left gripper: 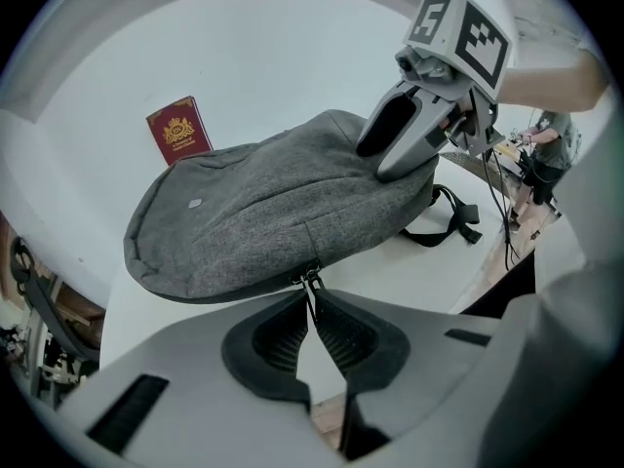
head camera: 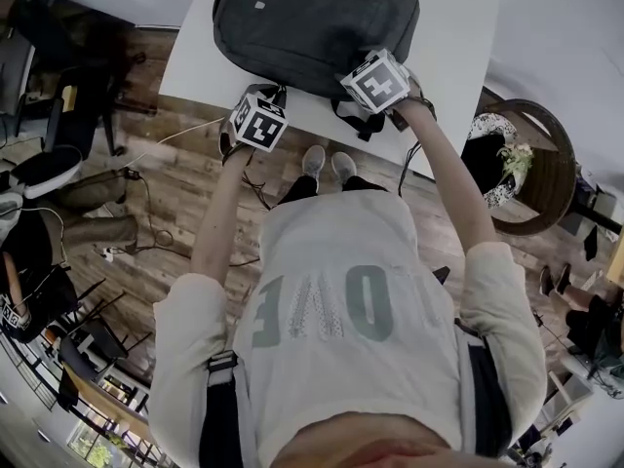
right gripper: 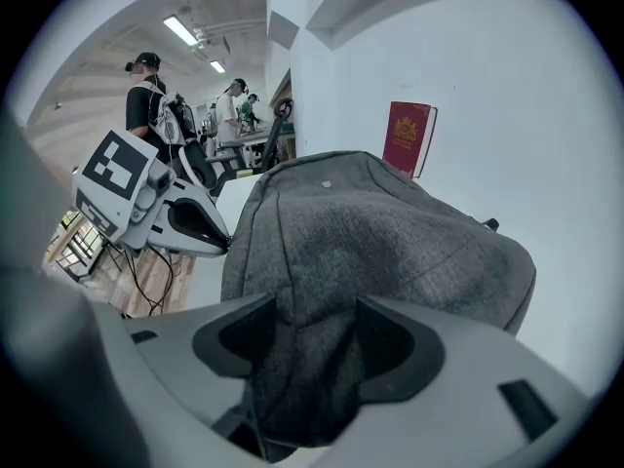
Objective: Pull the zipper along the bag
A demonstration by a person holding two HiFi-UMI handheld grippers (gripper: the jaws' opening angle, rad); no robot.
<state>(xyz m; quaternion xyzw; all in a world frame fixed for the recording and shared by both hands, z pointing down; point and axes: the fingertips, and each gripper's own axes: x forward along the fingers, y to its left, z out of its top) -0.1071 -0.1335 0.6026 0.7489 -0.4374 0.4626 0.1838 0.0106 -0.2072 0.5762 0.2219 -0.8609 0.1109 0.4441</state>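
A grey fabric backpack (head camera: 312,22) lies flat on a white table (head camera: 458,37). At the bag's near edge, my left gripper (left gripper: 312,298) is shut on the small metal zipper pull (left gripper: 311,279). My right gripper (right gripper: 314,337) is clamped on a bunched fold at the corner of the backpack (right gripper: 380,232), with cloth filling the gap between its pads. In the left gripper view the right gripper (left gripper: 414,125) rests on the bag's far right end. The left gripper (right gripper: 190,224) shows at the bag's left edge in the right gripper view.
A dark red booklet (left gripper: 178,130) stands against the white wall behind the bag. Black straps (left gripper: 453,217) trail off the bag toward the table edge. Below are a wooden floor with cables (head camera: 146,193), a round wicker seat (head camera: 531,178) and office chairs (head camera: 58,135). People (right gripper: 146,96) stand far off.
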